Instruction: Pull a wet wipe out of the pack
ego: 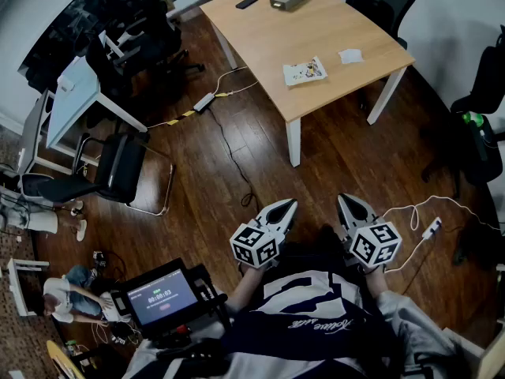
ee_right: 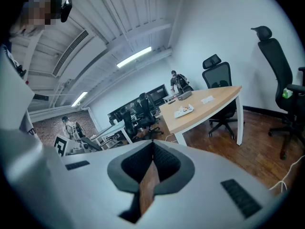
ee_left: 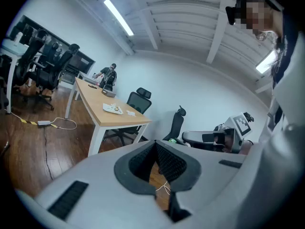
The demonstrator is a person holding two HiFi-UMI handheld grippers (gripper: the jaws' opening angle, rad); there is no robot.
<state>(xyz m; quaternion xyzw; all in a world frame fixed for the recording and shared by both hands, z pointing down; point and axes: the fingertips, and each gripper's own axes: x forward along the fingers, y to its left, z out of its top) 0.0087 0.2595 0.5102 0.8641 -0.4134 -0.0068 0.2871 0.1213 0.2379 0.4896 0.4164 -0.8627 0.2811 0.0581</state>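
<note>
The wipe pack [ego: 304, 72] lies flat on the table [ego: 339, 22], near the front edge. In the head view it sits at about 12 o'clock from both tools and well apart from them, with bare wooden floor [ego: 237, 156] in between. The left tool [ego: 286, 208] and the right tool [ego: 347, 202] are held low, close to the person's body. Each one is closed tight, tip against tip, with nothing in it. The pack looks small, soft and light, so I think it will slide or lift off the table if only the wipe is pulled. One tool should press down on an end of the pack. The other should pinch the loose bit of wipe at the opening on top. A wet wipe is thin, floppy and a bit slippery, and it may tear, so a slow pull seems best. The pack has bright print on it, but it is too small to read. A white scrap [ego: 349, 55] lies at about 2 o'clock from the pack. A screen [ego: 160, 297] at 8 o'clock from the tools shows small numbers I cannot read for sure. The shirt [ego: 308, 298] has writing too, also unclear.
</note>
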